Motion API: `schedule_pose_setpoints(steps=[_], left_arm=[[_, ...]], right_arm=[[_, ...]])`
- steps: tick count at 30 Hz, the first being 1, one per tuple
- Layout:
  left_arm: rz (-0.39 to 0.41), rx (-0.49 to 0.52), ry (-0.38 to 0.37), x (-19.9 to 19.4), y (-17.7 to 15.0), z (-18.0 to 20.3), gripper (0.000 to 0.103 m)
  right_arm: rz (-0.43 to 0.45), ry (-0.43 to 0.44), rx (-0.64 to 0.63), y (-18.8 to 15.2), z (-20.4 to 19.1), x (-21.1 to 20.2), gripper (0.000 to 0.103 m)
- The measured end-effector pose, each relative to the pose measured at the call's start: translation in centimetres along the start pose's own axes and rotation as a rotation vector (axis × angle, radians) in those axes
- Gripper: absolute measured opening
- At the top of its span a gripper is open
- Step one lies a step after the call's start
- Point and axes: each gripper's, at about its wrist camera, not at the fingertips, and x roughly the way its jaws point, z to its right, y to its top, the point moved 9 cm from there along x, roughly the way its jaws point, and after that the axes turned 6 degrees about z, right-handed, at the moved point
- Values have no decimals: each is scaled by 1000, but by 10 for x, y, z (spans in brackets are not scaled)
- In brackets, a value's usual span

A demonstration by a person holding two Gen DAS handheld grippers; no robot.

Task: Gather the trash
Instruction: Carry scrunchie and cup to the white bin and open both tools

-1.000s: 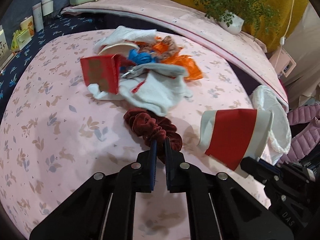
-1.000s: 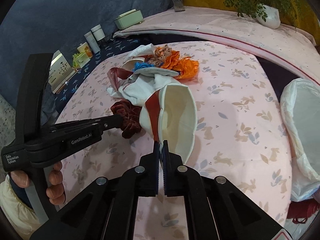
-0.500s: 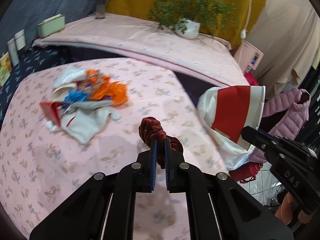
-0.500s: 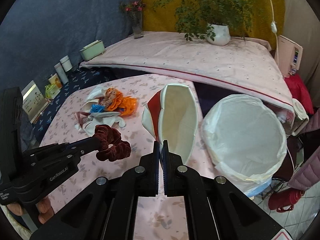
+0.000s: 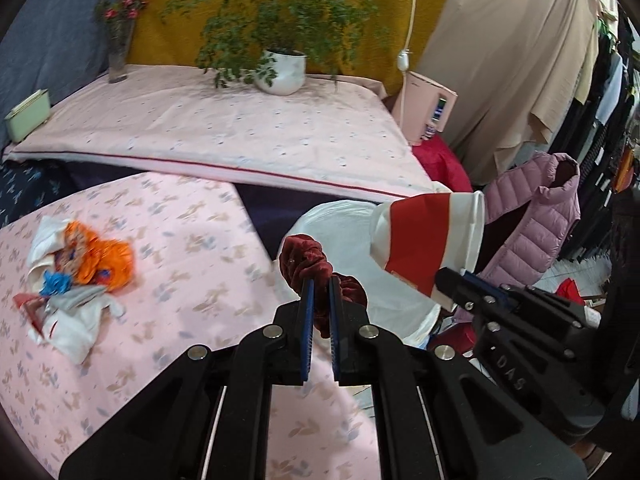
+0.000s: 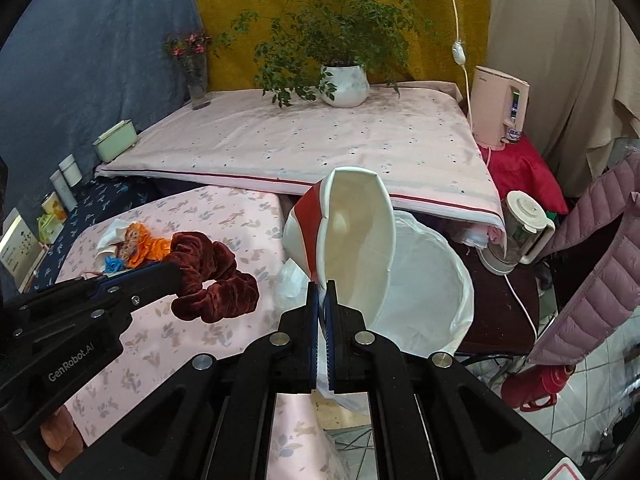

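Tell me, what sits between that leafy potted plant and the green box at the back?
A glass vase of red flowers, standing between the potted plant and the green box; the right wrist view shows it best.

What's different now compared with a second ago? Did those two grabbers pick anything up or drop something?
Nothing was picked up or dropped. The left gripper carried the dark red scrunchie and the right gripper carried the red-and-white paper cup off the pink table to the white-lined trash bin. Both stayed clamped. The trash pile stayed on the table.
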Motion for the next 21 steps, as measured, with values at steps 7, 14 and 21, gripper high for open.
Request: schedule_pose_setpoints(steps=[7,14,21], left_arm=[[14,8,-64,25,21,29,11],[41,-5,39,30,31,10,47],[56,-43,130,21,32,-24,56]], right_arm=[[-16,-34,28,3,30,13,4],[-19,-43,24,10,34,23,4],[-18,-38,18,17,27,30,4]])
